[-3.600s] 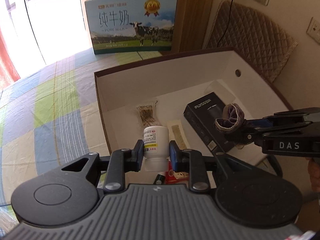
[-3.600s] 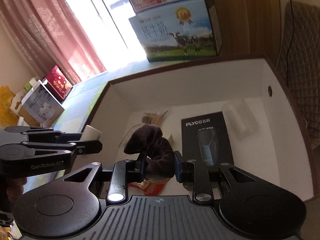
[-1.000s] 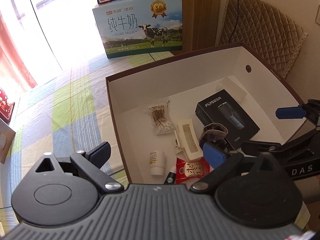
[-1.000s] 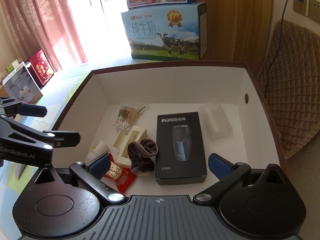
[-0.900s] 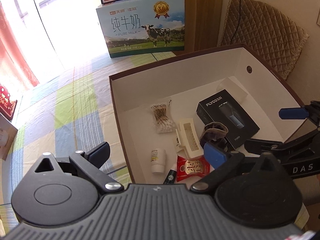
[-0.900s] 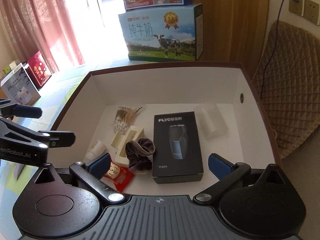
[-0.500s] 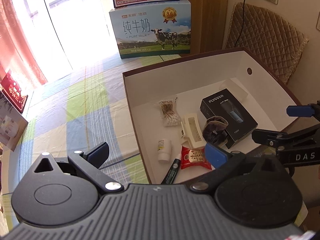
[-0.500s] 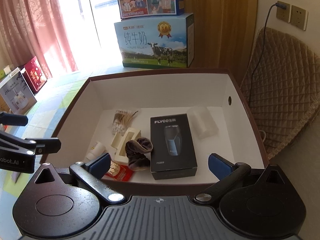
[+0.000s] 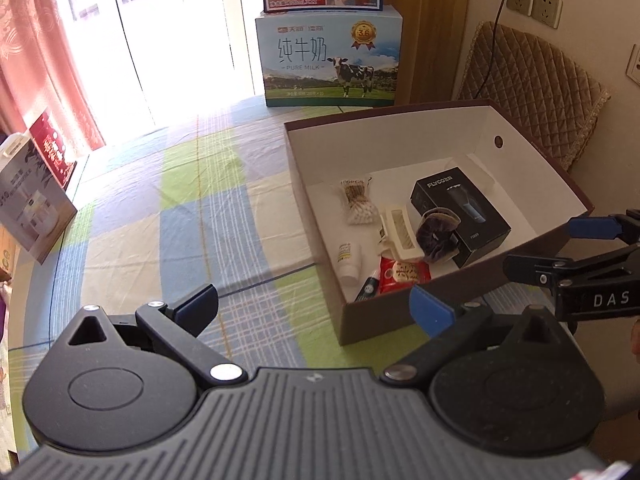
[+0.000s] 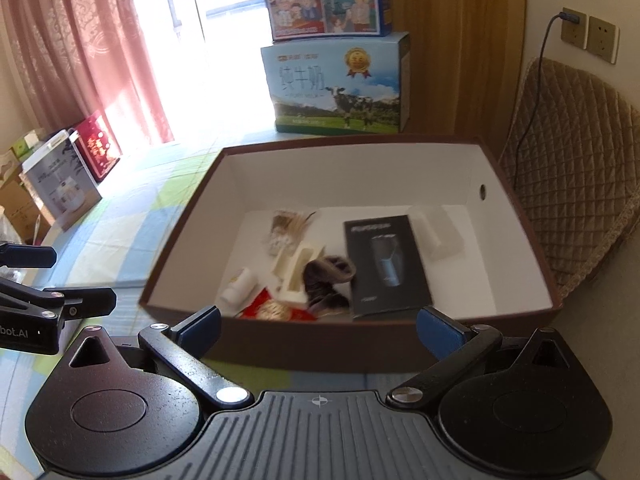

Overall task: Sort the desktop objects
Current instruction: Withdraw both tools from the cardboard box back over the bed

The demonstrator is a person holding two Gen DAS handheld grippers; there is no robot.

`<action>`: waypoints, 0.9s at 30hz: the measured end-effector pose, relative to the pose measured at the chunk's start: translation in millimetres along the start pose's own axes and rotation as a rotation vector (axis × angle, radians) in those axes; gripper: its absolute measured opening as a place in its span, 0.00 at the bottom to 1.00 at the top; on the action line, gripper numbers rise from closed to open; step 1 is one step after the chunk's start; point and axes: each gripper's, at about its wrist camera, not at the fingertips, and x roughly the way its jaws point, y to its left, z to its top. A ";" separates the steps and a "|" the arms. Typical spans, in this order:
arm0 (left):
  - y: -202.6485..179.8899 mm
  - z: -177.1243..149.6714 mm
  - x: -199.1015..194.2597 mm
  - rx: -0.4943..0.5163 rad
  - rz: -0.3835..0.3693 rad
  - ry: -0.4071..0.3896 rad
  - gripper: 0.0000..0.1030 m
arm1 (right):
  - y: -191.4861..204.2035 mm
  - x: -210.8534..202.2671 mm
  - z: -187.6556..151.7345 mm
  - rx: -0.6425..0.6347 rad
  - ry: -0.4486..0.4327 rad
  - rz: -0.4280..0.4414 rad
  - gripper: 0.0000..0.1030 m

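Surface: a tablecloth (image 9: 224,216) checked in green, blue and cream is seen across the middle of both views, sunlit from a window at the upper left.
Upper left: pink patterned curtains (image 10: 80,40) are hung beside the window; a grey printed carton (image 9: 32,208) and a red gift box (image 9: 54,148) are stood at the left edge of the cloth.
Top centre: a blue and white milk carton with a cow picture (image 9: 330,62) is placed at the far end of the cloth, with a cartoon-printed box (image 10: 326,0) stacked on it.
Left gripper (image 9: 316,306): held above the cloth at the lower middle of its view, jaws spread wide, nothing between them.
Storage box: a brown cardboard box with a white inside (image 9: 400,148) is set right of centre on the cloth.
Box contents, left to right in the left wrist view: a small white pill bottle (image 9: 349,258) lying on its side, a bag of cotton swabs (image 9: 358,202), a red sachet (image 9: 402,274), a cream plastic hair clip (image 9: 400,230), a dark brown fabric scrunchie (image 9: 436,234) resting against a black shaver box marked FLYCO (image 9: 460,214).
Far right of box: a translucent white packet (image 10: 438,234) is laid beside the shaver box.
Right gripper (image 10: 318,326): held just outside the near wall of the box, jaws wide apart and empty.
Right edge: a brown quilted cushion (image 9: 532,92) is leaned on the wall under sockets.
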 end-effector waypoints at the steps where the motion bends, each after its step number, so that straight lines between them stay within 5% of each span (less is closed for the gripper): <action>1: 4.1 -3.8 -3.5 -0.004 0.000 0.001 0.98 | 4.2 -0.8 -2.0 -0.003 0.003 0.005 0.98; 27: 143.5 -126.7 -45.9 -0.205 0.064 0.169 0.98 | 146.0 18.8 -64.9 -0.069 0.185 0.141 0.98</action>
